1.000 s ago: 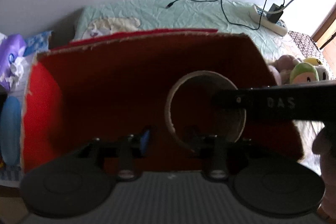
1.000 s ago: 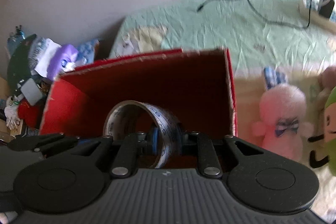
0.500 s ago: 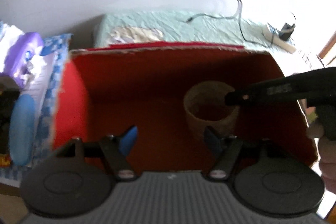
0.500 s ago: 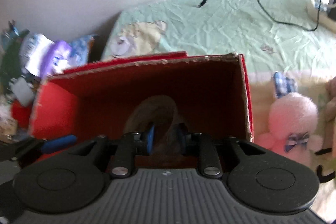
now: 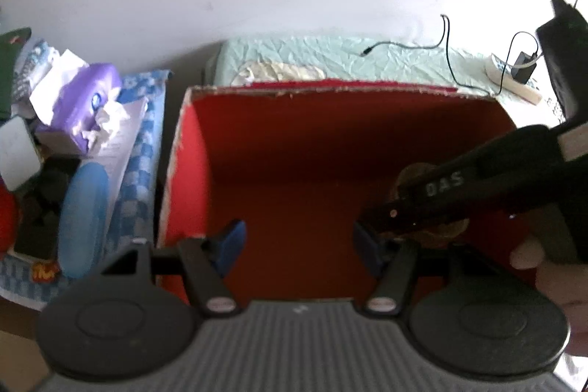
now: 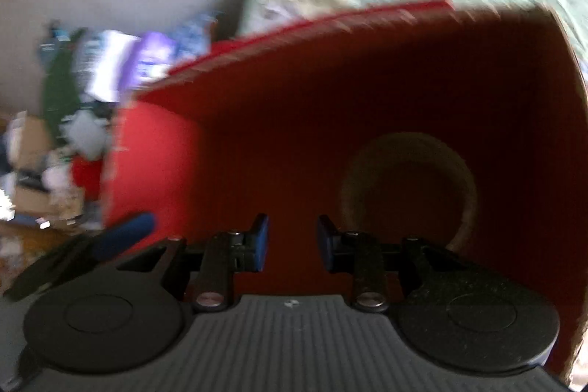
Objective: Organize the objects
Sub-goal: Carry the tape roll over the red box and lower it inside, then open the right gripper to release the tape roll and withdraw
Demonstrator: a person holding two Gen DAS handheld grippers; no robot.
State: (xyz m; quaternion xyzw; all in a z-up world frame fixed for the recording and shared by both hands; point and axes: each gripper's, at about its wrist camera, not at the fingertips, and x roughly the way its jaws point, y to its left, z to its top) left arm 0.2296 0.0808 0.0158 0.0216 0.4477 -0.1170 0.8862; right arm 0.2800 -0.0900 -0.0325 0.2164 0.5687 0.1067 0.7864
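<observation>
A red cardboard box [image 5: 191,149] stands open in front of both grippers; it also shows in the right wrist view [image 6: 154,149]. A tape roll [image 6: 408,186] lies inside the box at the right; in the left wrist view the tape roll [image 5: 415,171] is mostly hidden behind the right gripper's body. My left gripper [image 5: 297,241] is open and empty over the box's near edge. My right gripper [image 6: 292,241] is open and empty, just left of the roll and apart from it.
A mint-green bed sheet [image 5: 330,50] with a black cable [image 5: 446,35] and a power strip [image 5: 514,83] lies behind the box. Left of the box is a clutter pile with a purple pack [image 5: 84,98] and a blue case [image 5: 84,219].
My right gripper has opened and let go of the tape roll, which now lies in the box. My left gripper has opened wider and drawn back to the left.
</observation>
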